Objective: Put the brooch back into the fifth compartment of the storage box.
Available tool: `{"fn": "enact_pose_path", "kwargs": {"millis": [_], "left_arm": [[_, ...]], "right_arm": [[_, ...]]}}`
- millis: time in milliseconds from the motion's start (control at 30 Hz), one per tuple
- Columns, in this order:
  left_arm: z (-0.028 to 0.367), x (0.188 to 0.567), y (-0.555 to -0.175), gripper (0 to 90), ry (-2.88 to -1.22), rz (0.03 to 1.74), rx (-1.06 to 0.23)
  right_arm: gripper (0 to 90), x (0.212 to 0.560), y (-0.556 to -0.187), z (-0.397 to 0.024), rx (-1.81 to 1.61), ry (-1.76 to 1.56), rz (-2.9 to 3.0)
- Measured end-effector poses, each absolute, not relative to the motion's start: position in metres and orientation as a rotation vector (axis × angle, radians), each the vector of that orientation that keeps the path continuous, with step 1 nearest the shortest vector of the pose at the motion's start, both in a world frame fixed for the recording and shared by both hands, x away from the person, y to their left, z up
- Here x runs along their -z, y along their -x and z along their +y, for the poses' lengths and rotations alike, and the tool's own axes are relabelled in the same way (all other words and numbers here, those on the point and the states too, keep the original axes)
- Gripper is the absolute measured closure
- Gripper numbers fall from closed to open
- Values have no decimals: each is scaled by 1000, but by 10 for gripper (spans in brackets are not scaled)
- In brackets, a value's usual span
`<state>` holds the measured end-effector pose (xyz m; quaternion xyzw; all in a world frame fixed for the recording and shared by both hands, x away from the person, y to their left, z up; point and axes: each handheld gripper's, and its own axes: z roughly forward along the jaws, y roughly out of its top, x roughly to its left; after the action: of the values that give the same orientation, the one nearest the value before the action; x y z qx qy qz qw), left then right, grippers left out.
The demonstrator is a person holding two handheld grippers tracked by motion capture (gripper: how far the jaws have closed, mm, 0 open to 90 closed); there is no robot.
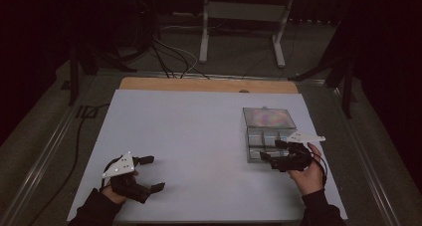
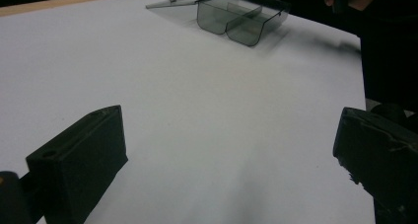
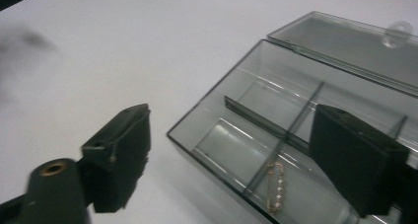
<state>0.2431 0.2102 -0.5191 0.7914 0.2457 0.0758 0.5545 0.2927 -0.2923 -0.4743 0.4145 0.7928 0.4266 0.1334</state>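
In the right gripper view, the small gold chain [image 3: 275,187] in the clear box [image 3: 236,93] is blurred, and the right jaw hides the compartment behind it. The lid [image 3: 345,41] runs off the picture's edge.

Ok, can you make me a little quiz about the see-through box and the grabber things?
1. True or false: the box has its lid open.
2. What lies in a near compartment, between the right gripper's fingers?
A. a chain
B. a coin
C. a key
3. Is the left gripper holding anything?

Key: 1 true. 2 A. 3 No, it is open over the bare table.
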Motion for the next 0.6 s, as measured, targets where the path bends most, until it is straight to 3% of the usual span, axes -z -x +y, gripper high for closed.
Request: {"fn": "enact_pose_path", "kwargs": {"millis": [67,167,600], "left_arm": [[209,519,-244,12,-1865,580,-175],[208,519,-245,12,-1872,575,-176],[211,519,-243,12,-1861,566,-169]], "right_arm": [[120,473,-291,-291,-1273,-1187,2299],[0,471,-289,-289,-1296,-1165,2294],[0,466,-279,-274,-1354,-1074,2350]]}}
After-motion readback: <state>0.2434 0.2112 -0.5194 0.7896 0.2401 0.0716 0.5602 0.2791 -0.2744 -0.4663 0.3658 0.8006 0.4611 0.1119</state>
